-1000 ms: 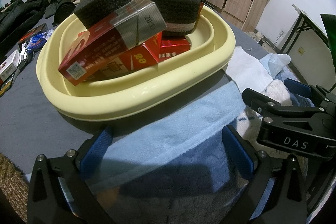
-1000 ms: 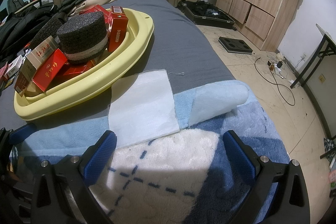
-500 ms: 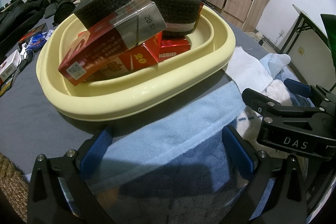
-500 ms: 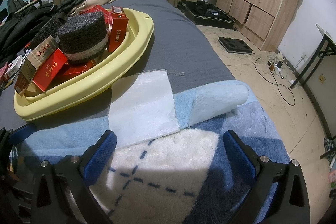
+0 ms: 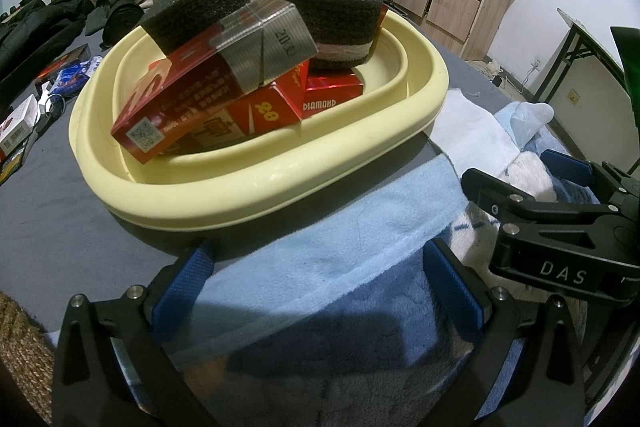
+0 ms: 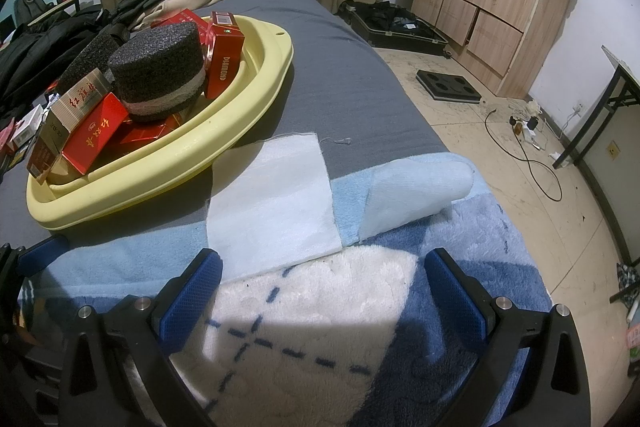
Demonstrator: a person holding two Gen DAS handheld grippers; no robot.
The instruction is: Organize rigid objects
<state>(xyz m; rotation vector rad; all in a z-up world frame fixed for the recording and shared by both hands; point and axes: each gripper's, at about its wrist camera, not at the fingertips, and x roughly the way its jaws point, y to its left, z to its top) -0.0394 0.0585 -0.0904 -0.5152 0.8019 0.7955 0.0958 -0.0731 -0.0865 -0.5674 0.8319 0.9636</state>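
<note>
**Basically nothing moved: both tongs idle, basin already loaded**

Comparing with the frames from a second and half a second back: no visible change in either view. Same framing, same pile, same cloths. So EARLIER = static hold.

Tongs: left gripper (image 5: 320,273) is spread wide, blue pads empty, hovering over the blue towel (image 5: 340,247) at frame bottom. Right gripper (image 6: 320,283) likewise spread, nothing between the pads, sitting over the white fleece patch (image 6: 312,311).

Task items: the red cartons (image 5: 208,99) and two black foam blocks (image 5: 332,15) are stacked in the yellow basin (image 5: 256,187), centre-left of the left view, upper left of the right view. The pile is loose, top carton tilted and leaning on the others.

My read: either the run is done or this is a pause before the next pick. No motion means no commitment to a target yet.

View differences:
- Left view shows small boxes and clutter (image 5: 20,127) on the bed at the far left edge, well apart from the basin. Possibly remaining items; too small to confirm.
- Left view also shows the right tool's body at lower right.
- Right view shows the white cloth (image 6: 276,199) tucked just under the basin's rim, a rolled pale-blue cloth (image 6: 416,191) beside it, plus the floor and wardrobe at right.
</note>
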